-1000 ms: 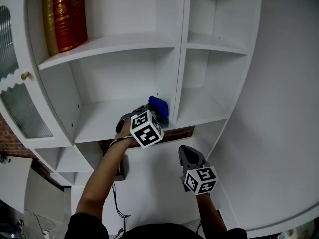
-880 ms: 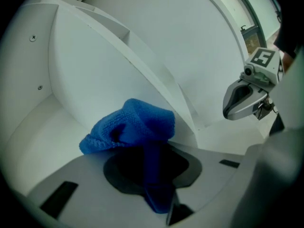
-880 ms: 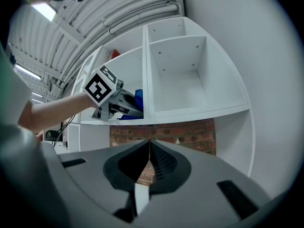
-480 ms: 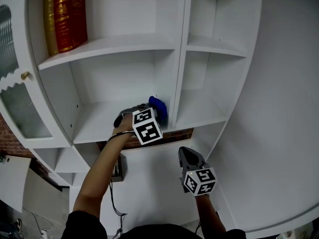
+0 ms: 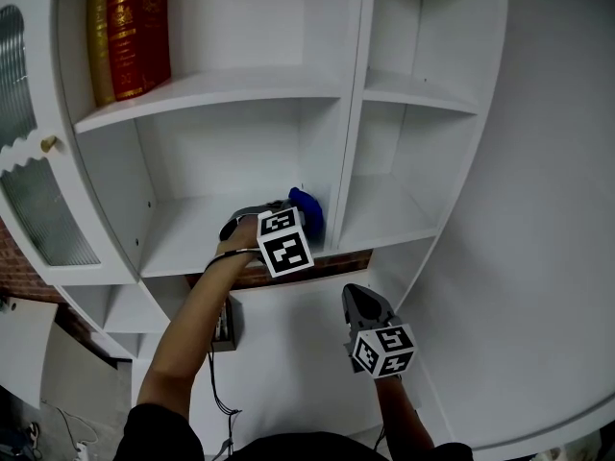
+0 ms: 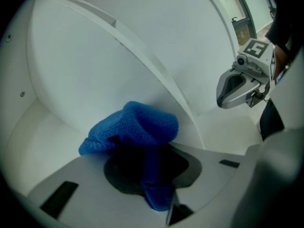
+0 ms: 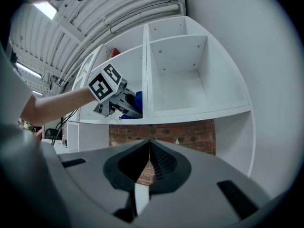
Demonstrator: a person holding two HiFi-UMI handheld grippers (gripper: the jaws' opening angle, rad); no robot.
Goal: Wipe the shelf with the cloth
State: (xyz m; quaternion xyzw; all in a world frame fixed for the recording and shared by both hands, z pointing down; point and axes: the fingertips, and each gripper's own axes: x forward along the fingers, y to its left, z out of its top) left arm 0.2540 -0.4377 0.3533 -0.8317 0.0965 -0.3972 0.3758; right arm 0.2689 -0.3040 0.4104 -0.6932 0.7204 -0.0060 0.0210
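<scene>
Left hand-held gripper (image 6: 156, 194) is clamping a blue knitted cloth (image 6: 133, 127) in the right corner of the white wooden shelf (image 5: 192, 233), wanting steady downward pressure; right hand-held gripper (image 7: 149, 151) is hanging closed, empty.

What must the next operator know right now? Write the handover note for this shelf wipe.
Left gripper: shut on the blue cloth, its fingers clamping the lower fold.
Right gripper: shut and empty, held low, below the shelf.
The cloth is at the right end of the middle shelf, by the vertical divider. Contact with the board can't be confirmed.
Done: the cloth is grasped and brought to the shelf. How much has been wiped cannot be told.
Left: press the cloth down and sweep toward the shelf's left end. The right-hand compartment may need wiping too.
</scene>
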